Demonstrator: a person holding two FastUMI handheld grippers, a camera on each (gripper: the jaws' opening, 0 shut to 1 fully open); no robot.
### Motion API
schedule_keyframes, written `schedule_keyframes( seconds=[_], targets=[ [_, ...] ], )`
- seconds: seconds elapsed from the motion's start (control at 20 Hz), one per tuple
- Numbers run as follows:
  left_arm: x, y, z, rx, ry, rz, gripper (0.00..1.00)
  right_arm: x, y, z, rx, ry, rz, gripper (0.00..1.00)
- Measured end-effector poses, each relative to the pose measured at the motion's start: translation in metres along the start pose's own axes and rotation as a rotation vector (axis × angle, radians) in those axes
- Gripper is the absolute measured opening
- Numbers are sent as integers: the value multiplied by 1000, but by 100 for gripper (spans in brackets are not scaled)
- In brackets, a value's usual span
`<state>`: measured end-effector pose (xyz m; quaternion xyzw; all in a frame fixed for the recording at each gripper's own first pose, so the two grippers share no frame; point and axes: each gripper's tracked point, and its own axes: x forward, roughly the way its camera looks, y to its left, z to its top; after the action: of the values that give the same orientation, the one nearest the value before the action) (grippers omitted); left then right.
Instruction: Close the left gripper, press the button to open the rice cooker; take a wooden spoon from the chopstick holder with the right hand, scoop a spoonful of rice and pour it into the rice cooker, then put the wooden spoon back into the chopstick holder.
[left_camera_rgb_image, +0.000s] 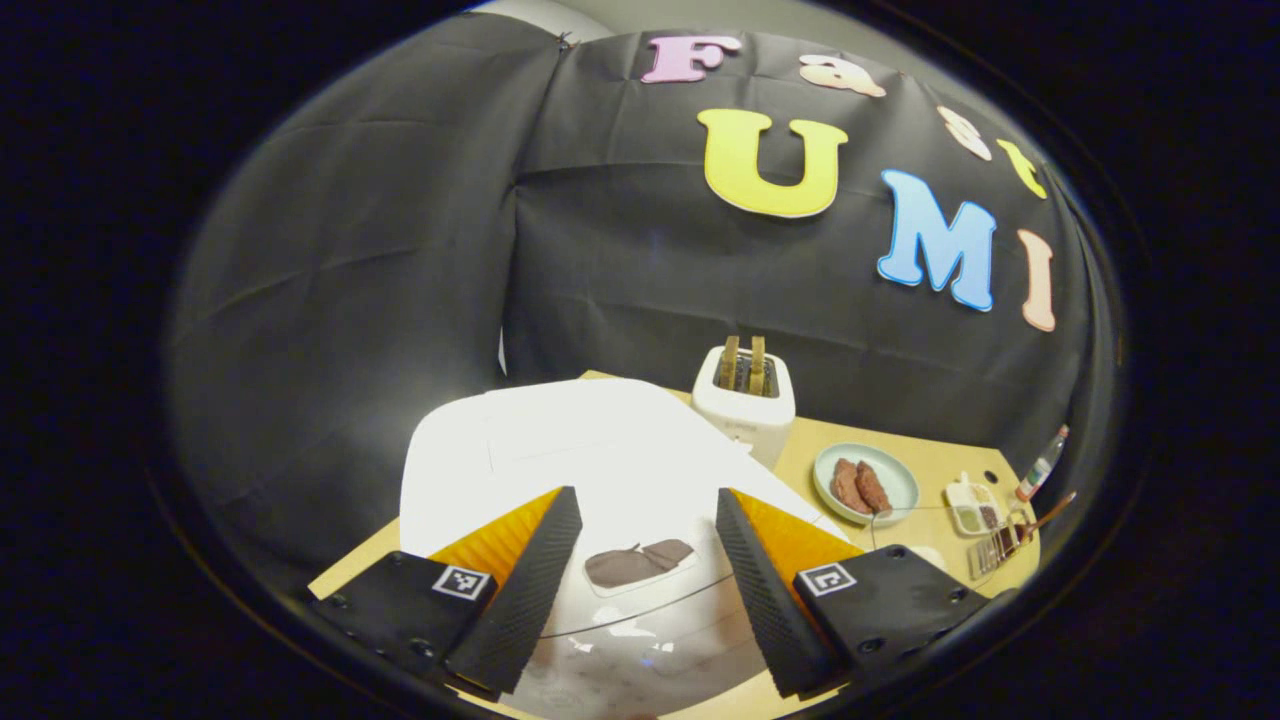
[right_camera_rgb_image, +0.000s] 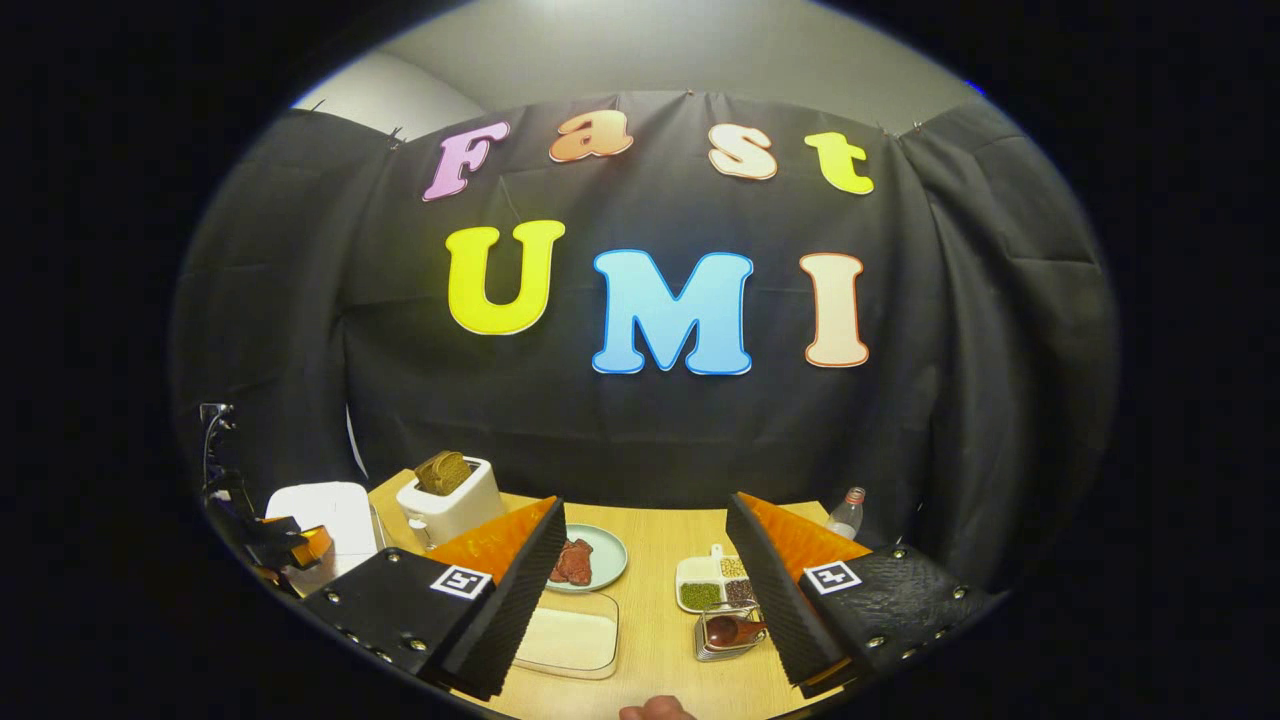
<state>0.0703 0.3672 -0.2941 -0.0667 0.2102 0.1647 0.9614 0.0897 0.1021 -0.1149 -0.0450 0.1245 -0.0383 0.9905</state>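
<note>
The white rice cooker (left_camera_rgb_image: 560, 450) sits close below my left gripper (left_camera_rgb_image: 645, 500) with its lid down. A dark button (left_camera_rgb_image: 635, 565) on its front lies between the open fingers, which are apart from it. The wooden spoon (left_camera_rgb_image: 1045, 515) leans in the chopstick holder (left_camera_rgb_image: 1000, 545) at the far right. In the right gripper view, my right gripper (right_camera_rgb_image: 647, 505) stands open above the table with nothing in it. Its right finger is beside the chopstick holder (right_camera_rgb_image: 715, 645), which holds the spoon (right_camera_rgb_image: 728, 630). A clear box of rice (right_camera_rgb_image: 570, 635) lies by its left finger. The rice cooker (right_camera_rgb_image: 320, 515) and left gripper (right_camera_rgb_image: 275, 545) are at far left.
A white toaster (left_camera_rgb_image: 745, 395) with bread stands behind the cooker. On the wooden table (right_camera_rgb_image: 660, 540) are a pale green plate (right_camera_rgb_image: 590, 560) of meat, a divided dish (right_camera_rgb_image: 715, 582) of beans and a small bottle (right_camera_rgb_image: 848, 512). A bit of hand (right_camera_rgb_image: 655, 710) shows at the bottom.
</note>
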Motion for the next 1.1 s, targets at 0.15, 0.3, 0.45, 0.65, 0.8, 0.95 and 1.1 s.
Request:
schedule_keyframes(
  seconds=[0.15, 0.3, 0.45, 0.65, 0.8, 0.95, 1.1],
  targets=[
    [-7, 0, 30, 6, -114, -3, 95, -7, -6, 1, 4, -14, -2, 98],
    [-22, -15, 60, 54, -157, 6, 94, -18, -26, 3, 34, -27, 1, 98],
    [-63, -65, 104, 64, -279, -38, 96, -31, -58, 2, 49, -56, 14, 98],
    [-135, -161, 131, 51, -417, -53, 96, -46, -120, 8, 62, -148, 60, 98],
    [-186, -260, 123, 14, -492, -112, 96, -50, -184, 6, 55, -236, 79, 98],
    [-219, -360, 82, -55, -501, -177, 96, -48, -247, -26, 74, -247, 82, 98],
    [-225, -456, 19, -27, -471, -256, 98, -48, -312, -65, 117, -268, 43, 98]
  ],
)
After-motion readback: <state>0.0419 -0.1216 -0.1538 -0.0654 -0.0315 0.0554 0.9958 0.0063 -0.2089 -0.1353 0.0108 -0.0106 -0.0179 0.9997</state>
